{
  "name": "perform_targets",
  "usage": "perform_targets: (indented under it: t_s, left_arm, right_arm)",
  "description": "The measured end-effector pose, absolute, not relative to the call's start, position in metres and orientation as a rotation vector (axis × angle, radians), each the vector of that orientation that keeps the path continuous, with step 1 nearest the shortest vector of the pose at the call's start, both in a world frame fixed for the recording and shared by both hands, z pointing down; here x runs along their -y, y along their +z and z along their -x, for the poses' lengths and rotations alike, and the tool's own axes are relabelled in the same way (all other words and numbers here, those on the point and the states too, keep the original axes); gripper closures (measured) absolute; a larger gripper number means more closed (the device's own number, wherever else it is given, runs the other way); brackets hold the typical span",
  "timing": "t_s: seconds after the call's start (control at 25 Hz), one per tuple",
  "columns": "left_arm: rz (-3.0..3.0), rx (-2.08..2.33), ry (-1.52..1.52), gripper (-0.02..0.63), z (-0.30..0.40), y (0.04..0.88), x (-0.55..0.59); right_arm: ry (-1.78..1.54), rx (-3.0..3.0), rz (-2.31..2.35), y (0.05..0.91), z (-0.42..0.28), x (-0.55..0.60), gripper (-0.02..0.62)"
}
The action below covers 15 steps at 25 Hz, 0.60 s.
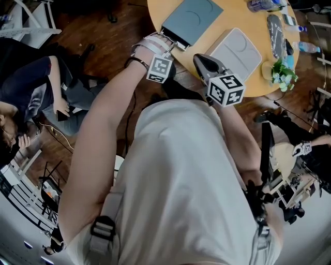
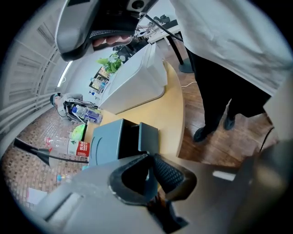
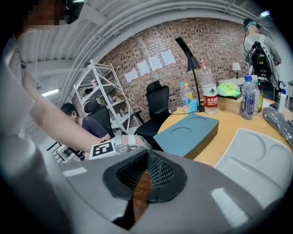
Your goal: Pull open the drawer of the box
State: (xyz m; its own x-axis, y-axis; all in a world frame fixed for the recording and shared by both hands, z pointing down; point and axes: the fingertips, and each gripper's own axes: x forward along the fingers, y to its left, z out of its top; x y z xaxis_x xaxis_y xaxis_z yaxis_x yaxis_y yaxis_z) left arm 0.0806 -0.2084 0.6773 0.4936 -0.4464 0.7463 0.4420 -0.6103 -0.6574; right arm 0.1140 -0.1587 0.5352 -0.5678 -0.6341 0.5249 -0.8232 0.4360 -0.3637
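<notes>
1. State of tools: The left gripper [image 2: 149, 156] had its jaws drawn close together. They appeared to pinch the near edge of the drawer [image 2: 149, 136], though the bite looked shallow. The right gripper [image 3: 146, 155] had its tips together and held nothing. It hung over the near rim of the table [image 1: 235, 15].

2. Location of work: The blue-grey box [image 1: 192, 18] lay flat at the near-left rim of the round table, with its drawer partly out and facing the operator.

3. Hazard, slip: In my judgement a shallow pinch on a thin panel could let go under a sharp pull.

4. Hazard, drag: Nothing braced the box. A stiff drawer would likely bring the whole box along towards the rim, and it could tip off onto the floor.

5. Hazard, over-travel: A drawer drawn fully out would hang past the rim unsupported.

6. Clearances: The white tray [image 1: 235, 52] lay just beside the box on the right, apart from it. The pull path ran over the rim into open air, bounded by the operator's own body. Bottles [image 2: 68, 146] stood beyond the box, clear of the pull path.
</notes>
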Motion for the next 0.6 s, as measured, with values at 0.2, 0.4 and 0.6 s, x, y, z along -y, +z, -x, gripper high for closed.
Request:
perform_targets:
  t_s: [0.2, 0.4, 0.6]
  left_arm:
    - [1.916, 0.0, -1.298, 0.568, -0.068, 0.679, 0.193]
    - [2.021, 0.036, -1.359, 0.57, -0.049, 0.684, 0.167]
    - [2.057, 0.094, -1.418, 0.575, -0.03, 0.692, 0.14]
  right_arm:
    - [0.852, 2.402, -1.226, 0.532, -0.104, 0.153, 0.588]
    - [0.839, 2.416, -1.208, 0.531, -0.093, 0.145, 0.588]
    - [0.826, 2.437, -1.18, 0.528, -0.079, 0.134, 0.588]
